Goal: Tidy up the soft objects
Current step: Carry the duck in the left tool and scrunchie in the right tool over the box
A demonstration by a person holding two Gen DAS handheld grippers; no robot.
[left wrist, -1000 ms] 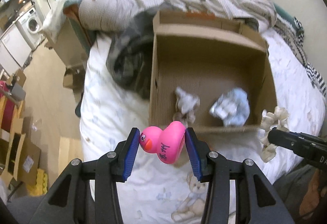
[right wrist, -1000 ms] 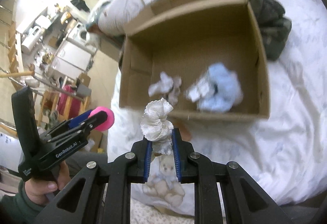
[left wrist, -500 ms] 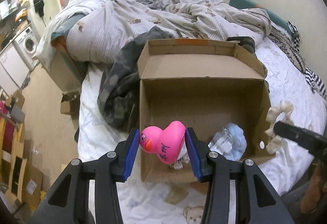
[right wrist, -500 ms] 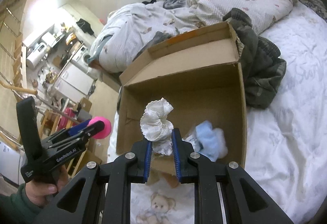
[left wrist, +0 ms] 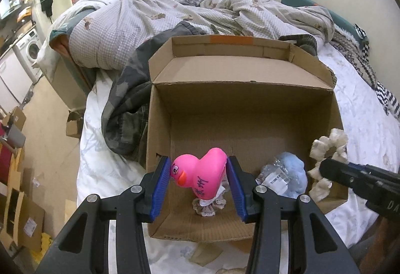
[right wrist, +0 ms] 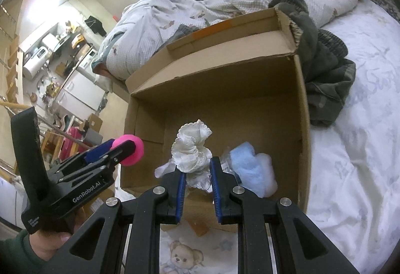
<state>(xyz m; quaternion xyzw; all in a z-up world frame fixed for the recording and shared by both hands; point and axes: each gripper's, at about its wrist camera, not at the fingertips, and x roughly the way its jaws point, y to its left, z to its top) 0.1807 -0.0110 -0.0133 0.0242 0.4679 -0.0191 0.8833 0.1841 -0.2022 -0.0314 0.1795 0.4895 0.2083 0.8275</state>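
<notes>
Pink duck (left wrist: 200, 174), handwriting on side, pinched in left jaws; right jaws pinching frilly white scrunchie (right wrist: 193, 151)

Two wrist fisheyes, angled down, close over shared cardboard box (left wrist: 240, 109)

hidden: lace scrunchie (left wrist: 209, 206) partly behind pink duck (left wrist: 200, 177) | cut off: teddy-bear print (right wrist: 183, 259) at bottom edge

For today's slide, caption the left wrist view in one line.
Left gripper holds a pink duck over an open cardboard box on a bed.
</notes>
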